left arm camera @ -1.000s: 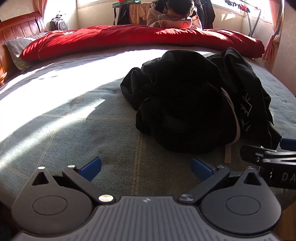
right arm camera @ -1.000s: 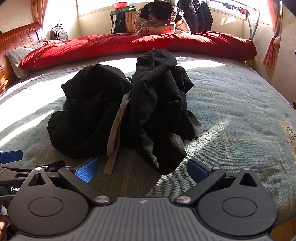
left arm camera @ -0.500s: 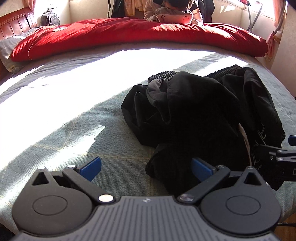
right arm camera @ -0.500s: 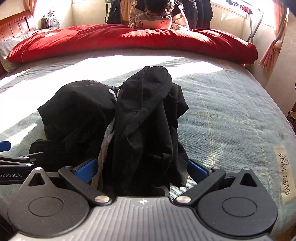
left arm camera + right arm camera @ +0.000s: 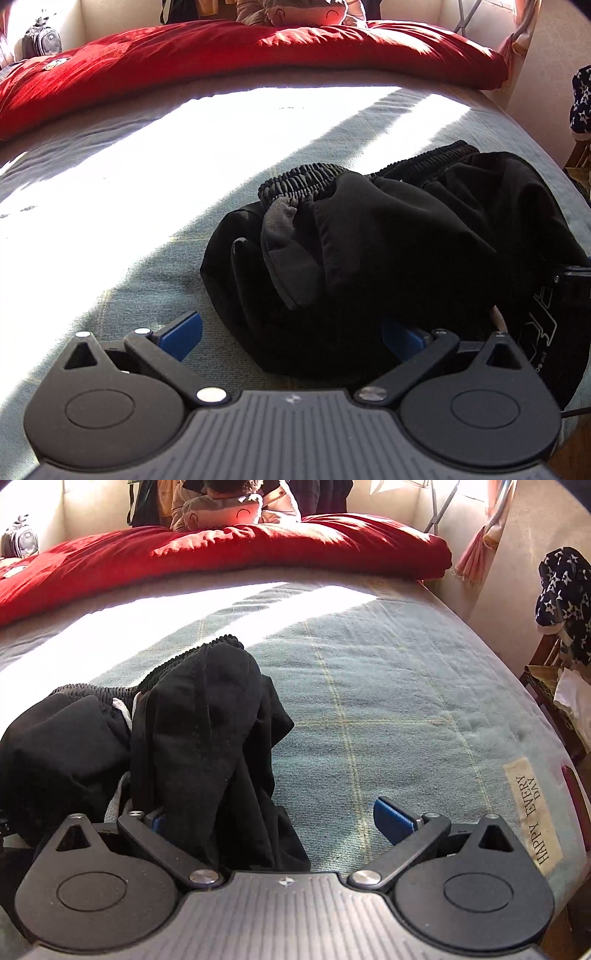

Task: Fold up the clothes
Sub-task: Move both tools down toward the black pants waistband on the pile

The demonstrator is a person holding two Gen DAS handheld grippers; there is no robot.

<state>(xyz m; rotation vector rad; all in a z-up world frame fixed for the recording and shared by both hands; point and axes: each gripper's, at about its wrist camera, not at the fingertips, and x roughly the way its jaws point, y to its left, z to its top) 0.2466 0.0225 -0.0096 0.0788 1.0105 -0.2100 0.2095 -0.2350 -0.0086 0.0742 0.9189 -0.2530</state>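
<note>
While crumpled, black trousers (image 5: 207,738) lie | between right hand-held gripper (image 5: 277,818) fingers.

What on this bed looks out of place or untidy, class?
The black trousers lie in a crumpled heap on the blue-grey bedspread, not flat: the elastic waistband is bunched and grey lining shows inside out. Both open grippers, left and right, sit at the heap's near edge.
</note>
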